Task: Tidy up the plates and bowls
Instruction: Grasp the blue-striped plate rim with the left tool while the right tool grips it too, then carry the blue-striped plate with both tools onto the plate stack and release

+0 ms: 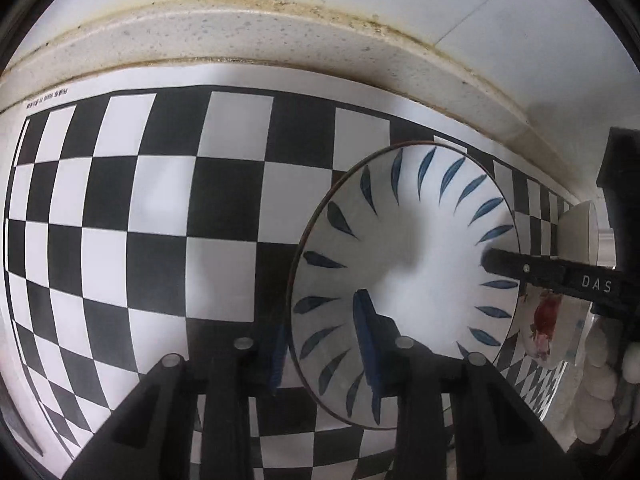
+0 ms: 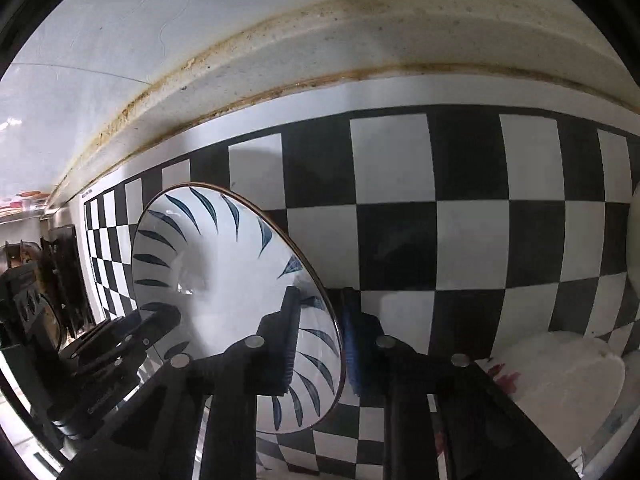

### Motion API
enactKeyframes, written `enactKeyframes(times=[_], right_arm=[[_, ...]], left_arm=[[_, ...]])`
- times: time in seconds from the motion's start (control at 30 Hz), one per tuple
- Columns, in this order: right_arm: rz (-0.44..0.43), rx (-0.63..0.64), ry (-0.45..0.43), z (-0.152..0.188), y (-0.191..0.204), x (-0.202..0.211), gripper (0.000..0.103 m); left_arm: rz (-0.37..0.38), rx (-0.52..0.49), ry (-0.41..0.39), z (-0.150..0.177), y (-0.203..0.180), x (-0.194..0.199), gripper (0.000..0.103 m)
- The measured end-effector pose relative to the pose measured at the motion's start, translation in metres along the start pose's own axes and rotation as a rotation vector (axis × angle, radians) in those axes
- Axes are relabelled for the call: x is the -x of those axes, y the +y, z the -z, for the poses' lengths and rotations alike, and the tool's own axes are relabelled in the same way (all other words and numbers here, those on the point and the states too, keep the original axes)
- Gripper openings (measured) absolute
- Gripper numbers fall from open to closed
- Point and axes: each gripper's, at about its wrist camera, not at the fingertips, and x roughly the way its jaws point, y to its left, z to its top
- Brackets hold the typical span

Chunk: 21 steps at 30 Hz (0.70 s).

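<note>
We log the largest surface first: a black-and-white checkerboard mat [image 1: 160, 208] covers the counter and runs up to a speckled, stained raised ledge [image 1: 248, 36] along the 12 o'clock side, with white wall tile above. In the left wrist view the whole span from 9 to 11 o'clock of the mat lies bare. In the right wrist view the squares from 12 to 3 o'clock lie bare too.

Next, the bowl [image 1: 404, 276], white with blue leaf strokes and a thin dark rim, sits on the mat at about 4 o'clock in the left wrist view, at 7 o'clock in the right wrist view [image 2: 224, 292]. Its far rim stays short of the ledge, with mat squares showing between.

The left gripper [image 1: 320, 344] straddles the bowl's near-left rim, one blue-padded finger inside the bowl and the other outside. It is clamped on the rim. The right gripper [image 2: 320, 340] straddles the opposite rim in the same way, likewise clamped. Its black finger marked "DAS" reaches in at 3 o'clock in the left wrist view.

Smaller items: a dish with a red flower print [image 1: 548, 328] lies just beside the bowl at 4 o'clock, crowding that edge. In the right wrist view a white dish [image 2: 560, 384] sits at 4 o'clock, and dark clutter we cannot identify fills 8 to 9 o'clock.
</note>
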Motion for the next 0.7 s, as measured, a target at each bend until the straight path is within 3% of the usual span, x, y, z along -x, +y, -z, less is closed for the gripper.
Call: enactKeyframes(times=[0.33,0.7], right_arm=[[-0.062,0.022,-0.031,0.031,0.001,0.025,0.016],[-0.101,0.084,-0.095,0.101,0.002,0.088,0.016]], left_arm=[[0.012,-0.004,-0.055,0.013,0.000,0.037,0.028],[0.002,-0.062,-0.122,0.063,-0.016,0.102,0.028]])
